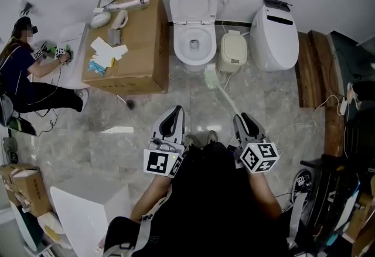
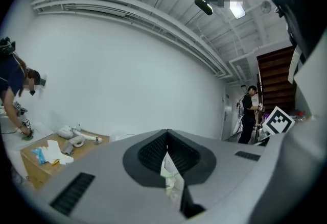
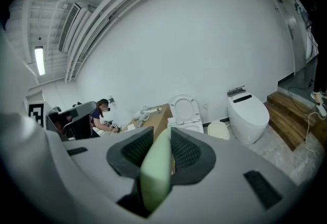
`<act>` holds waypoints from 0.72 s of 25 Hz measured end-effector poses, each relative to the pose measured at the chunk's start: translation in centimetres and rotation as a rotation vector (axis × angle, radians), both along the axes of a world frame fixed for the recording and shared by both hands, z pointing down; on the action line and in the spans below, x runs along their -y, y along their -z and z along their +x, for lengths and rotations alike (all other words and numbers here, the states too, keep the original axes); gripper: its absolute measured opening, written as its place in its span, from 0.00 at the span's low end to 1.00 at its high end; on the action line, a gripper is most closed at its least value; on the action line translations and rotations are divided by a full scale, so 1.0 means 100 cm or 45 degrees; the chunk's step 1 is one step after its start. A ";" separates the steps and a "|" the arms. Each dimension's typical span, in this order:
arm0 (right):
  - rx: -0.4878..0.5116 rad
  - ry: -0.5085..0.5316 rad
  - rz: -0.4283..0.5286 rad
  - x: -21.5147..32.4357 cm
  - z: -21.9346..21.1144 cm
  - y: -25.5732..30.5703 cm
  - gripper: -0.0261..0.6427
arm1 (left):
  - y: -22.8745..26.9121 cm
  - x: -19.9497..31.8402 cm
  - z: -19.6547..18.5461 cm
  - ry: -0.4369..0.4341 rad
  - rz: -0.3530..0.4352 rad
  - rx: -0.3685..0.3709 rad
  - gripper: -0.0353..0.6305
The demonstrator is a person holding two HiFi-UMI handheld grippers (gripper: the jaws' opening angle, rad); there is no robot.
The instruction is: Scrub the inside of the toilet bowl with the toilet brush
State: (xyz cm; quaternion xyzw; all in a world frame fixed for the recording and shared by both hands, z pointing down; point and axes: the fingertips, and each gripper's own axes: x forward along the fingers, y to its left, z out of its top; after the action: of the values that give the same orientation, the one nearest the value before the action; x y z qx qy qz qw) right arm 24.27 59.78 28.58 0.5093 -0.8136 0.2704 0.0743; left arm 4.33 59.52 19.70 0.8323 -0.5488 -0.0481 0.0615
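Observation:
A white toilet stands against the far wall with its lid up; the bowl shows open. It also appears in the right gripper view as the toilet beyond the jaws. My right gripper is shut on the pale green toilet brush handle, which slants forward to the brush head on the floor just short of the toilet's base. The green handle fills the gap of the right gripper. My left gripper is held over the floor, jaws together and holding nothing; the left gripper shows only a thin slit.
A large cardboard box with loose items stands left of the toilet. A beige container and a second white toilet stand to the right, then wooden steps. A person crouches at far left. A white box lies near left.

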 end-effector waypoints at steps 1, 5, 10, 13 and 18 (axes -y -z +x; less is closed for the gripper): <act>0.004 -0.009 -0.003 0.001 -0.003 -0.002 0.21 | -0.003 -0.001 -0.004 -0.003 -0.001 -0.003 0.06; 0.014 -0.052 -0.011 0.018 -0.014 -0.008 0.21 | -0.016 0.010 -0.018 -0.001 -0.016 -0.013 0.06; 0.046 -0.058 -0.064 0.053 -0.025 -0.022 0.21 | -0.025 0.033 -0.022 0.000 -0.039 -0.032 0.06; 0.081 -0.047 -0.096 0.095 -0.035 -0.035 0.21 | -0.026 0.066 -0.028 0.019 -0.036 -0.024 0.06; 0.149 -0.006 -0.143 0.182 -0.059 -0.049 0.21 | -0.024 0.140 -0.048 0.064 -0.040 0.014 0.06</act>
State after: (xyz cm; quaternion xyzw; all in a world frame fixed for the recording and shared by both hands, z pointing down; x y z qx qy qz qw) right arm 18.33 41.58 33.48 0.4897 -0.7988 0.3452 0.0545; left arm -0.48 45.51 22.08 0.8175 -0.5704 -0.0367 0.0703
